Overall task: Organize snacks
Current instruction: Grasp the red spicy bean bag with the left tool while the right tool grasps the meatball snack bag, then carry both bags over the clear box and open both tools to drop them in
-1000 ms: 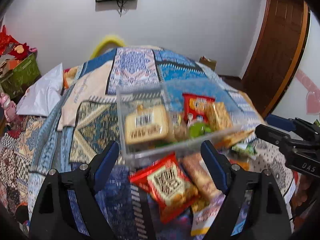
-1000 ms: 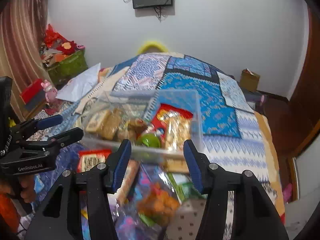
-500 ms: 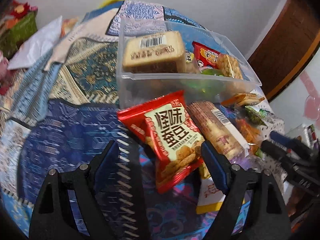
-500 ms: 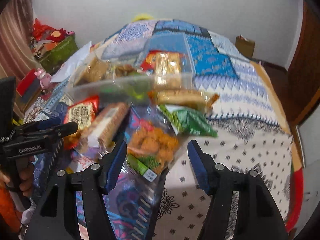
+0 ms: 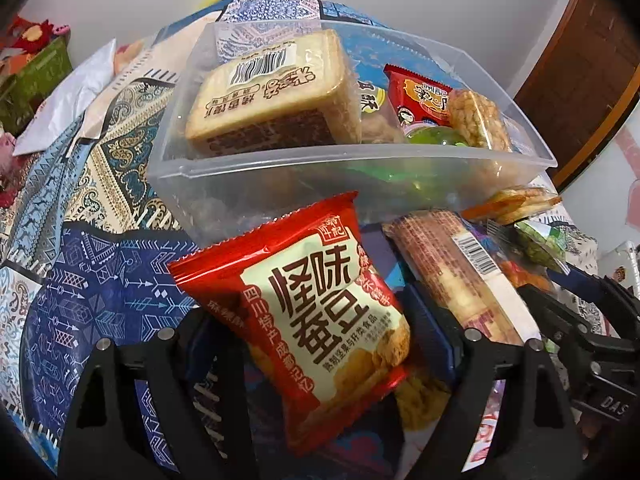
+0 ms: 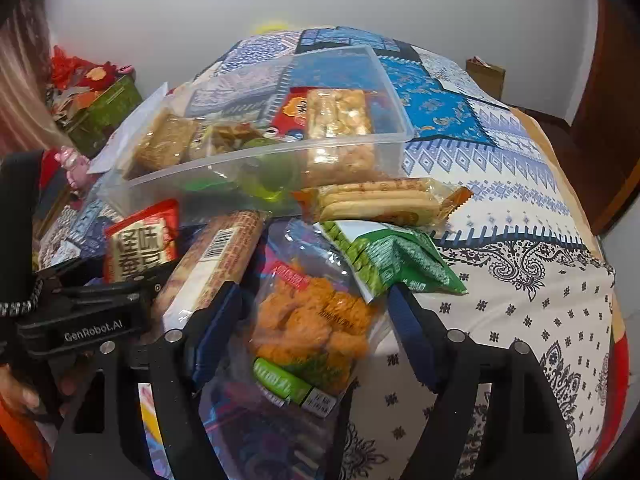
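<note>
Patchwork bedspread (image 6: 460,120), blue and white, covers the bed wall to wall. On it, far of the loose pile, sits a clear plastic bin (image 5: 280,184), already part filled: a tan cake block (image 5: 272,92) at its left end, a small red packet (image 5: 420,96) and a puffed-rice bar (image 5: 476,120) toward its right. Near side of the bin, loose snacks lie heaped on the spread. Left gripper (image 5: 320,340) fingers spread wide on either side of a red snack bag (image 5: 316,300); pads not seen pressing it. A long brown biscuit sleeve (image 5: 452,272) lies just right of that bag. Right gripper (image 6: 312,328) jaws opening, straddling a clear pouch of orange pieces (image 6: 312,328), not clamped. Beyond it, a green pea packet (image 6: 392,256), then a wrapped biscuit pack (image 6: 380,200) touching the bin wall.
</note>
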`<action>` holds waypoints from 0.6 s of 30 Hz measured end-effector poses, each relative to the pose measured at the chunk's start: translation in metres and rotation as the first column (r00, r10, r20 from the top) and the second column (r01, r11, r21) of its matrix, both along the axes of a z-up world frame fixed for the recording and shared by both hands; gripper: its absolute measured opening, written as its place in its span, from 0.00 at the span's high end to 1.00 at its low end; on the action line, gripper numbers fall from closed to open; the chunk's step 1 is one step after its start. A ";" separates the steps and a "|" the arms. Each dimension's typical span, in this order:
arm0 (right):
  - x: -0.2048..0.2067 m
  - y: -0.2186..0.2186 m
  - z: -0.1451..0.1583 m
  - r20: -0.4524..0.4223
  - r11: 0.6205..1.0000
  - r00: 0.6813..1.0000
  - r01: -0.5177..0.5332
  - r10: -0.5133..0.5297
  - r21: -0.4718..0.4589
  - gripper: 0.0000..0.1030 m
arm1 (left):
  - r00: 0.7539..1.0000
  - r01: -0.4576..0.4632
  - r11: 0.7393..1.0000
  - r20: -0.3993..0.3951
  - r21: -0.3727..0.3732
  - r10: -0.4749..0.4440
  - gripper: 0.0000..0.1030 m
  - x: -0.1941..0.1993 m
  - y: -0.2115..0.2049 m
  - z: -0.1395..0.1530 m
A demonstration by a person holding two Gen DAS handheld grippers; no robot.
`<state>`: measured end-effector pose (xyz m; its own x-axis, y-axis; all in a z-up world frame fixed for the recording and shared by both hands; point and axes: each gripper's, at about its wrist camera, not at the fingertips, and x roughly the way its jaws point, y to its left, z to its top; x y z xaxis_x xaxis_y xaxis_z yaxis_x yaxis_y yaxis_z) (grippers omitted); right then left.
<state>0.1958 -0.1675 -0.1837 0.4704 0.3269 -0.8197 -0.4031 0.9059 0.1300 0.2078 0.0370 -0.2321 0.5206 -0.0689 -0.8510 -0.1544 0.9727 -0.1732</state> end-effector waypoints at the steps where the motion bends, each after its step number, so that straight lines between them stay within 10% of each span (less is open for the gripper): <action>1: 0.001 0.000 -0.002 0.000 1.000 1.000 0.003 -0.003 -0.011 0.26 | 1.000 0.005 1.000 0.008 0.003 -0.005 0.18 -0.001 0.000 0.000; 8: -0.006 -0.013 -0.011 -0.039 0.999 0.999 -0.014 0.016 0.031 0.25 | 0.999 0.019 0.999 0.041 0.037 -0.021 0.43 -0.022 0.007 0.003; 13: -0.013 -0.019 -0.007 -0.030 0.998 0.999 -0.018 0.020 0.066 0.48 | 0.999 0.011 0.999 0.051 0.046 -0.014 0.47 -0.038 0.015 0.007; 18: -0.019 -0.017 -0.003 -0.014 0.998 1.000 -0.023 0.024 0.053 0.51 | 0.996 0.033 0.997 0.080 0.071 -0.038 0.48 -0.056 0.011 0.019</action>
<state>0.1768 -0.1846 -0.1867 0.4505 0.3806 -0.8076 -0.4218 0.8880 0.1831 0.1521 0.0481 -0.2135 0.5863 -0.0307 -0.8095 -0.1077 0.9875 -0.1154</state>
